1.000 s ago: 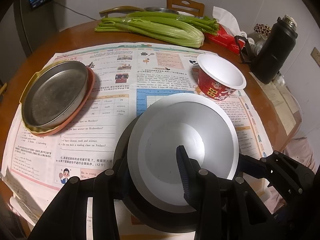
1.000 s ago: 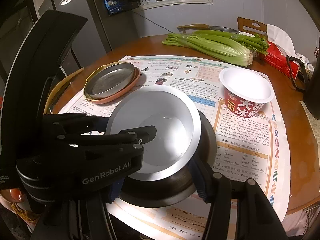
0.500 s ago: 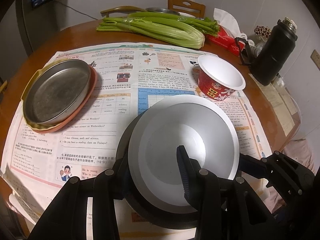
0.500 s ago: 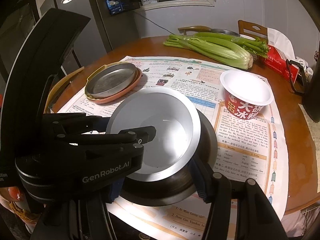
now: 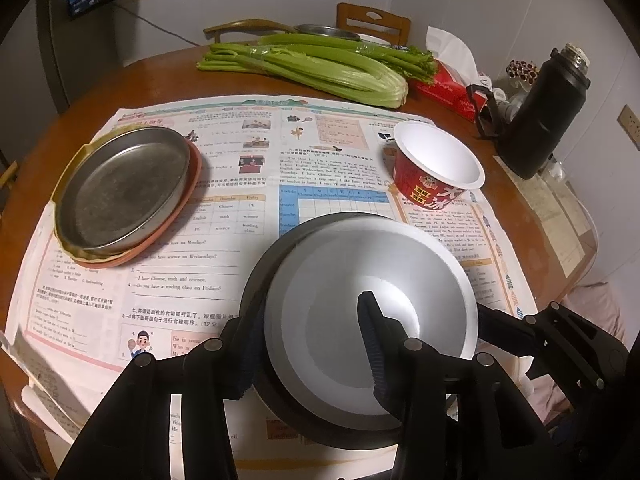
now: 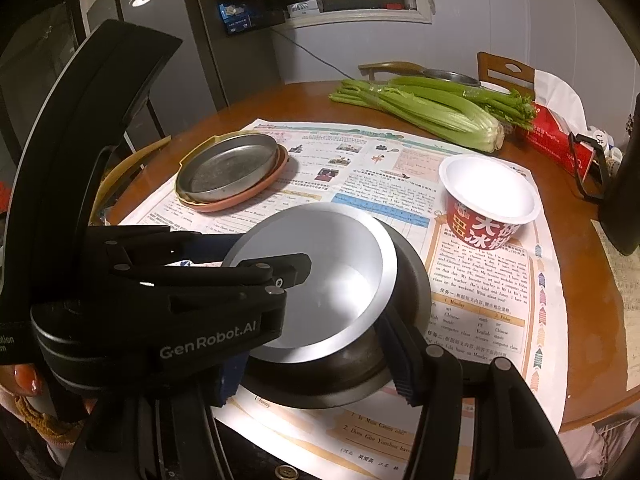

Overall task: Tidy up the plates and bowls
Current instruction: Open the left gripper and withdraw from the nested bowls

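A silver metal bowl (image 5: 372, 292) (image 6: 320, 268) sits nested in a larger dark bowl (image 5: 260, 272) (image 6: 408, 292) on the newspaper near the table's front edge. My left gripper (image 5: 308, 344) is shut on the silver bowl's near rim, one finger (image 5: 372, 340) inside and one outside. My right gripper (image 6: 316, 364) straddles the dark bowl's near side, with its fingers (image 6: 400, 360) against the wall. A metal plate (image 5: 124, 188) (image 6: 228, 168) lies stacked on an orange plate (image 5: 176, 216) at the left. A red paper bowl (image 5: 436, 164) (image 6: 488, 204) stands at the right.
Celery (image 5: 312, 68) (image 6: 420, 108) lies at the back of the round wooden table (image 5: 160, 80). A red tissue box (image 5: 448, 88) and a black thermos (image 5: 544, 112) stand at the back right. Newspaper (image 5: 240, 160) covers the middle.
Both grippers and the nested bowls have hardly moved; the views have shifted very slightly.
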Available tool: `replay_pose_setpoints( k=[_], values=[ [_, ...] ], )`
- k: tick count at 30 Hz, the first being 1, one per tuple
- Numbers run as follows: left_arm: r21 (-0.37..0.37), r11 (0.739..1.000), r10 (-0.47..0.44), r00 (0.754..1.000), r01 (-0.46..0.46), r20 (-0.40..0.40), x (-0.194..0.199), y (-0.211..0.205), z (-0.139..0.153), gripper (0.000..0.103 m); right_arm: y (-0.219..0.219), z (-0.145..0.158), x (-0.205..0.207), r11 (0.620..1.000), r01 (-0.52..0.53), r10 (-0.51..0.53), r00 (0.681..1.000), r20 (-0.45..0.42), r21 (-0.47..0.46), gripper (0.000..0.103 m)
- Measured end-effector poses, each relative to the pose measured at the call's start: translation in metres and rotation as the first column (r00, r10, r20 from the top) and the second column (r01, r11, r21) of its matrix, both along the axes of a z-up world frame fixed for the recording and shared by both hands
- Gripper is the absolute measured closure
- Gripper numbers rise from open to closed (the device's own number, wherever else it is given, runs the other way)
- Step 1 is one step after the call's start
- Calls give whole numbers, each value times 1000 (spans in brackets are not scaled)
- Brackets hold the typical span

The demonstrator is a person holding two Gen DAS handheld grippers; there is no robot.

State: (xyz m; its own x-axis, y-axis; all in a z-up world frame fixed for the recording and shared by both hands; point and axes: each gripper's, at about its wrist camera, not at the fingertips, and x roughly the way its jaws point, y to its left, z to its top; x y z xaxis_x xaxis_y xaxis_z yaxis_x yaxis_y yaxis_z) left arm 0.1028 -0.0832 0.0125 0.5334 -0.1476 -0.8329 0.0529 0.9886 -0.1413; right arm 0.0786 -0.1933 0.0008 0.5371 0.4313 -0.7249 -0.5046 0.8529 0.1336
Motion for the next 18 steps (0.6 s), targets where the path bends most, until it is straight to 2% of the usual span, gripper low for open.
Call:
replay_pose_setpoints(
  k=[6,9,18],
  values=[
    [7,1000,13,1000,-13,20,-4,3,6,55,-1,3,-1,1000,0,0,1000,8,1,43],
    [2,1000,24,999,-25,31,-5,7,10,55,-4,5,-1,999,32,-31,999,35,-22,43],
    [0,999,38,998,-39,56,-10,11,20,55,-14,13,2,998,62,-62,996,61,1,43]
  ],
)
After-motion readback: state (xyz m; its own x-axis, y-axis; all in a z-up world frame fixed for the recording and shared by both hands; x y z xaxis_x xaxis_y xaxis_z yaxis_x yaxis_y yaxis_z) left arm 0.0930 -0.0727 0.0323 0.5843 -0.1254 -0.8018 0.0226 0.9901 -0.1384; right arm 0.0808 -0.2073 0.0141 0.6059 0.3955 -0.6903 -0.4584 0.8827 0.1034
